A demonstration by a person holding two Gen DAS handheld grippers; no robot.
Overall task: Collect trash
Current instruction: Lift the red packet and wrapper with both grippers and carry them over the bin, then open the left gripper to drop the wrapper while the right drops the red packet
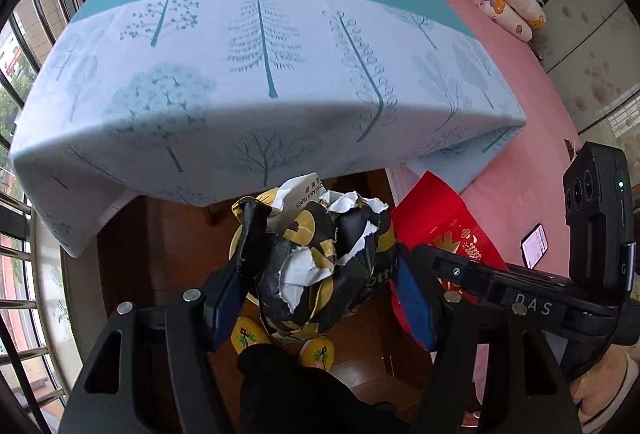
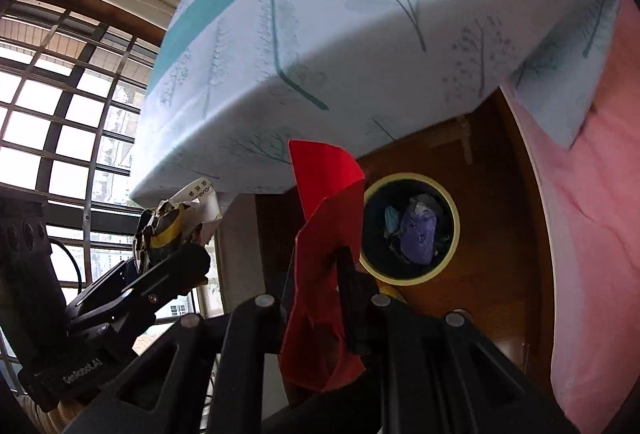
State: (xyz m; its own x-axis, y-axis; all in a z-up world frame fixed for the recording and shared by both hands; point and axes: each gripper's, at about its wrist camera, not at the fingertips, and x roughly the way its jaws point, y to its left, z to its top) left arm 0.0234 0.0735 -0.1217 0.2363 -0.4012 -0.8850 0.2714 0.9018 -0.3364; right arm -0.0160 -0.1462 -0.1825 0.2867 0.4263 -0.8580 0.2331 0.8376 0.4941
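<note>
In the left wrist view, the left gripper clamps a crumpled wad of paper, glossy black and yellow with torn white edges, its blue-padded fingers pressing both flanks at lower centre. A yellow rim shows just behind the wad. Above, a table under a smooth tree-printed tablecloth fills the upper frame, its front edge overhanging the dark wooden floor. At right, the right gripper's black body crosses in front of a shiny red paper bag, with a pink bedspread beyond.

In the right wrist view, the right gripper is closed on the folded, stiff red paper bag, which stands up in mid-frame. Right of it, a round trash bin with a yellow rim sits open on the floor, crumpled purple and blue waste inside. The table's edge hangs just above; bare floor surrounds the bin. At left, the left gripper holds the wad of paper before a barred window.
</note>
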